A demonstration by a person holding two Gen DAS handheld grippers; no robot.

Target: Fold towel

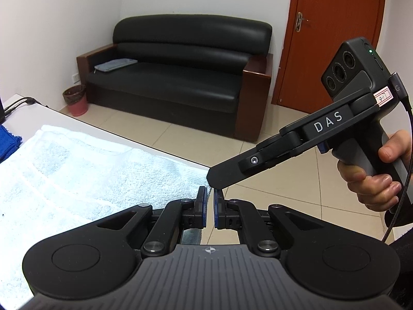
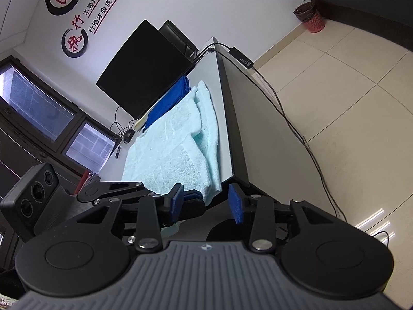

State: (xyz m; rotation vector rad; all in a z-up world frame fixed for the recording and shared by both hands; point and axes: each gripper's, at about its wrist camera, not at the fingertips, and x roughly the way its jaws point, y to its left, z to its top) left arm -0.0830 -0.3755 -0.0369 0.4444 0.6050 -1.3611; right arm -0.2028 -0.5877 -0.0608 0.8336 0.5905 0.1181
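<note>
Item: towel (image 2: pixel 175 152). Pale aqua terry cloth, looped nap, with faint woven bands running across it. It lies spread along the desk (image 2: pixel 240 118), the far end bunched into soft ridges and one long side folded over itself in layers near the desk's edge. The near corner of the towel reaches the desk's corner.

Left gripper (image 1: pixel 209 208): over the near corner of the towel, jaws almost together with only a slim gap showing; whether cloth is pinched between them cannot be told, as the jaws hide the spot.

Right gripper (image 2: pixel 206 201): beside the towel's near corner, at the desk's corner, jaws standing apart, blue pads (image 2: pixel 237 202) facing each other, nothing pressed between them. In the left wrist view a hand (image 1: pixel 371 178) grips its handle, off the desk's edge, and its fingers end just beside the left gripper's tips.

Surface: desk, light grey top with a dark edge band. Beyond the towel's far end lies a blue cloth (image 2: pixel 167 100), folded, touching the towel. Behind that stands a dark monitor (image 2: pixel 144 69). A black cable (image 2: pixel 284 108) trails off the desk's far corner and down its side to the floor. A mouse (image 2: pixel 128 136) sits on the window side of the towel.

Room: beige tiled floor (image 2: pixel 348 90), white walls. Past the desk, a black sofa (image 1: pixel 185 59) with brown wooden arms, a grey pouch (image 1: pixel 114 64) on its seat. A red wastebasket (image 1: pixel 76 100) stands beside the sofa; an orange-brown door (image 1: pixel 333 33) on its other side. Red and black wall lettering (image 2: pixel 85 7) above the monitor; dark-framed windows (image 2: pixel 46 113).
</note>
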